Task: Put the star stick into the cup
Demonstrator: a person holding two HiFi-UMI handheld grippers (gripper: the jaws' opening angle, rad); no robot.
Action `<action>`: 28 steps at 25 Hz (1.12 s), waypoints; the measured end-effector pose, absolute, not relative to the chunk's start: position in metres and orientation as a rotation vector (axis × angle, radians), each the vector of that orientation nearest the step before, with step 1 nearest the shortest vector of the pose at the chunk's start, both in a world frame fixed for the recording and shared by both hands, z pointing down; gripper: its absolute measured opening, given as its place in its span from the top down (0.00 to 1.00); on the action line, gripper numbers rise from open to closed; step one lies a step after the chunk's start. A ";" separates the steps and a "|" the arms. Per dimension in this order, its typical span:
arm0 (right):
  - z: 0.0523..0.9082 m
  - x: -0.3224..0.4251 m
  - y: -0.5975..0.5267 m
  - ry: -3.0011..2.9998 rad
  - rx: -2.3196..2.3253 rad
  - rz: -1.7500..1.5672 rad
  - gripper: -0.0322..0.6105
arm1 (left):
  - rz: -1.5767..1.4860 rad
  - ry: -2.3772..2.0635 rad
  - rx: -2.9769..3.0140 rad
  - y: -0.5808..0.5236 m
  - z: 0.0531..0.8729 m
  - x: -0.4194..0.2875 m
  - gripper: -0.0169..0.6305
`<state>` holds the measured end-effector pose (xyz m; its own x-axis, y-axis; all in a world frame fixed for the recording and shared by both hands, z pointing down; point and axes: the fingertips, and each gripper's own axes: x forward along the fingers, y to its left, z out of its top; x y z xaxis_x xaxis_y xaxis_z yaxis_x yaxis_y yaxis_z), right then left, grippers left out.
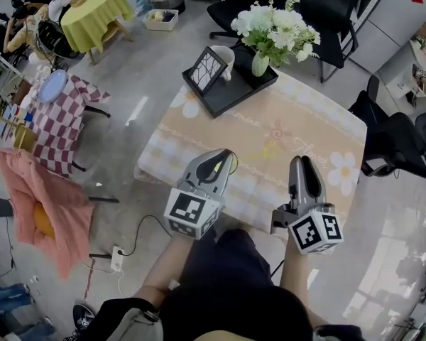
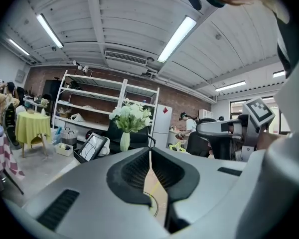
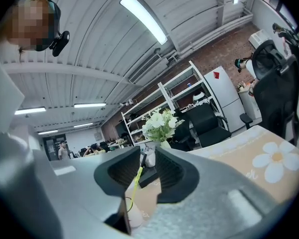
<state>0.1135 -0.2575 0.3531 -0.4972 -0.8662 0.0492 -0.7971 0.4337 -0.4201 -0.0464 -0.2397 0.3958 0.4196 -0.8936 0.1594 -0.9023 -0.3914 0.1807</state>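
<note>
Between the half-parted, ungripping right tongs (image 3: 148, 171), the star stick (image 3: 134, 188) is pointing lengthwise toward the cup (image 3: 149, 158), while the left tongs (image 2: 150, 156) are sitting closed, empty.

Grey left claw (image 1: 226, 156), grey right claw (image 1: 304, 162)

Your worktop (image 1: 305, 130) wears a pale flowered cloth (image 1: 199, 158); a black tray (image 1: 227, 99) sits at its far left corner.
</note>
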 end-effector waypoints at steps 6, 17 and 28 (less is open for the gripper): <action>0.355 0.120 -0.257 2.515 -1.493 -0.586 0.95 | 0.039 -1.533 2.473 -0.245 0.388 -0.032 0.94; 0.375 0.120 -0.261 2.602 -1.573 -0.583 0.95 | 0.053 -1.526 2.476 -0.250 0.391 -0.028 0.94; 0.378 0.125 -0.268 2.585 -1.615 -0.585 0.95 | 0.067 -1.541 2.466 -0.256 0.395 -0.036 0.94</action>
<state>0.1249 -0.2685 0.3776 -0.4580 -0.8736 0.1645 -0.8594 0.3878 -0.3333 -0.0363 -0.2557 0.3953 0.4450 -0.8810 0.1606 -0.8916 -0.4190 0.1717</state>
